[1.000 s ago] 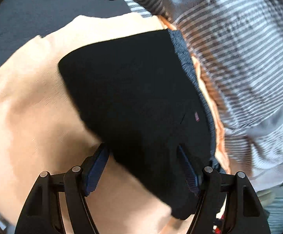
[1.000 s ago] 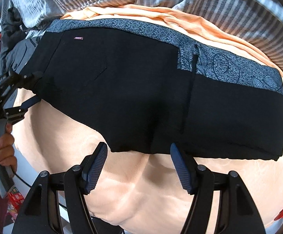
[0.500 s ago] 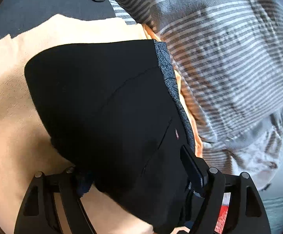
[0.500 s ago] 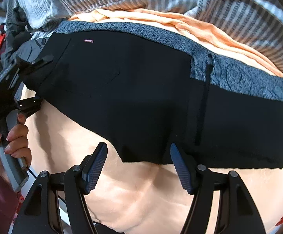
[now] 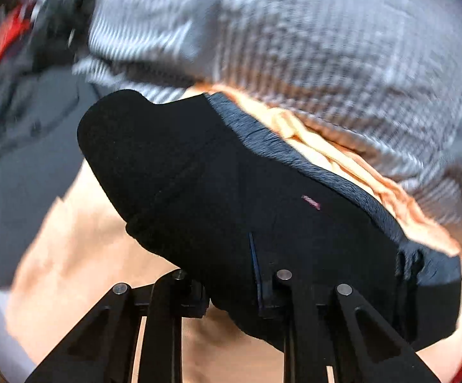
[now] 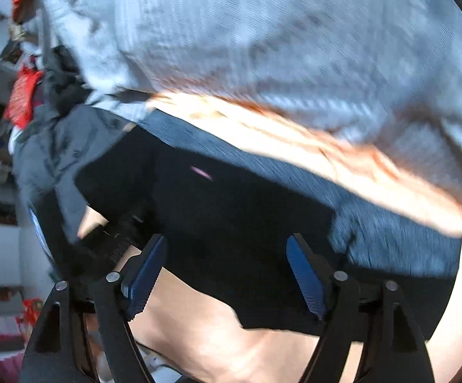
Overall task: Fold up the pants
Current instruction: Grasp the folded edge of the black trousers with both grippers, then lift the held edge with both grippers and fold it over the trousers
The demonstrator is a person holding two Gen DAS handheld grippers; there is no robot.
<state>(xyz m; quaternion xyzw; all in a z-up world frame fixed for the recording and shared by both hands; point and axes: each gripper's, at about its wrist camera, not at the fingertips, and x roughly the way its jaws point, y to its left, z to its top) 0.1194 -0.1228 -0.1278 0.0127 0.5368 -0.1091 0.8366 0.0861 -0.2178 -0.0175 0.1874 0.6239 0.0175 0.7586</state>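
The black pants with a grey patterned waistband lie on an orange cloth. My left gripper is shut on the pants' near edge, and the fabric bunches and folds over above it. In the right wrist view the pants lie across the middle, with the waistband at the far side. My right gripper is open, its blue pads to either side of the pants' lower hem. Both views are blurred.
A grey-and-white striped blanket is heaped behind the pants, also in the right wrist view. A dark grey garment lies at the left. Red items and clutter sit at the far left.
My left gripper has closed on the pants' edge and swung it, folding the fabric over. My right gripper has moved forward over the lower hem, still open. Both cameras moved fast.
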